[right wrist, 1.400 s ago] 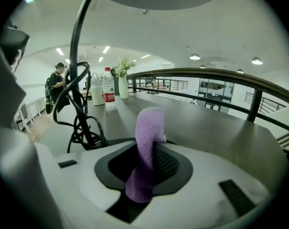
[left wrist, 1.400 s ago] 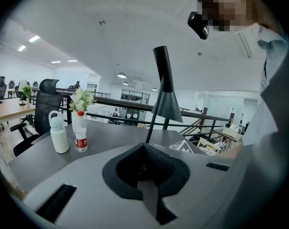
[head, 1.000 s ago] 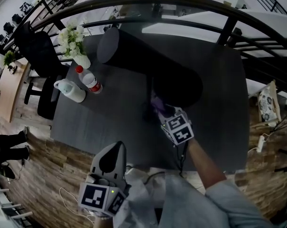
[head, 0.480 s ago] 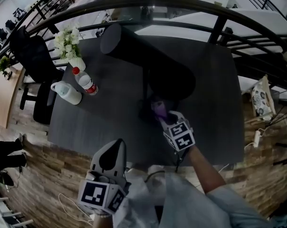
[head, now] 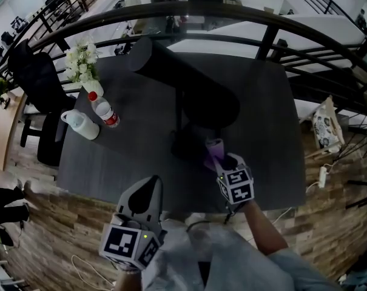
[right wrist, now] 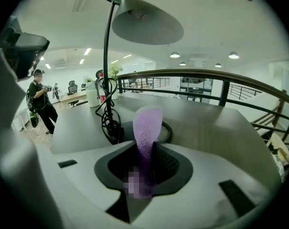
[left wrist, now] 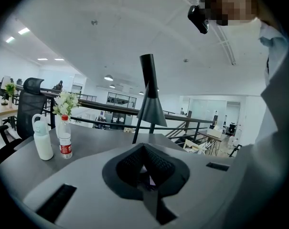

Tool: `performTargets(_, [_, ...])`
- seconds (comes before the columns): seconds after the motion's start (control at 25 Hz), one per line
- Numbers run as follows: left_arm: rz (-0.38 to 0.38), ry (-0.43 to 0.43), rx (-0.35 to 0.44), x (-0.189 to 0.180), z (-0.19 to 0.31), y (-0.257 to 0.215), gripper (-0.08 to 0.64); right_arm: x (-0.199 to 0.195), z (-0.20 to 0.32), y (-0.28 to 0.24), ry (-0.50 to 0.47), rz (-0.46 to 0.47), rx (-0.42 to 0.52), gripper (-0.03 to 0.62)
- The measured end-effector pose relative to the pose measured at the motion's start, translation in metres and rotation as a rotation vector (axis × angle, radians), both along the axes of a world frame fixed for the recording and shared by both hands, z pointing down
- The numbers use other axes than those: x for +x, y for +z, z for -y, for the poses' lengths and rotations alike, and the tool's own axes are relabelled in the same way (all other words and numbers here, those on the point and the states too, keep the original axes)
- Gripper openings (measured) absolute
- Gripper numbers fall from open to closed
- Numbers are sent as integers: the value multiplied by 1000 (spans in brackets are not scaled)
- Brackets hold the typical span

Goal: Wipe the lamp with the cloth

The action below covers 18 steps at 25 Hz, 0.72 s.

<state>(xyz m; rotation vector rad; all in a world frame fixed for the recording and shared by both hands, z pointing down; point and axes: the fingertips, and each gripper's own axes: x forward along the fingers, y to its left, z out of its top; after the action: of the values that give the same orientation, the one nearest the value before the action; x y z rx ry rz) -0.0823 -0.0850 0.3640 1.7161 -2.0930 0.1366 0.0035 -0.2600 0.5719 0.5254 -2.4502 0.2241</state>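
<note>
The right claw pulls back from under the lamp toward the near edge of the surface. The purple cloth it grips, a second ago half tucked beneath the shade, now stands clear of it, in plain view.
</note>
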Motion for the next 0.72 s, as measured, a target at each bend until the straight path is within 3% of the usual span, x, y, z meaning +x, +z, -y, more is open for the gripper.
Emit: performTargets(0.72, [47,84,77,19,25,-17,9,40,-33,-151,65,263,137,91])
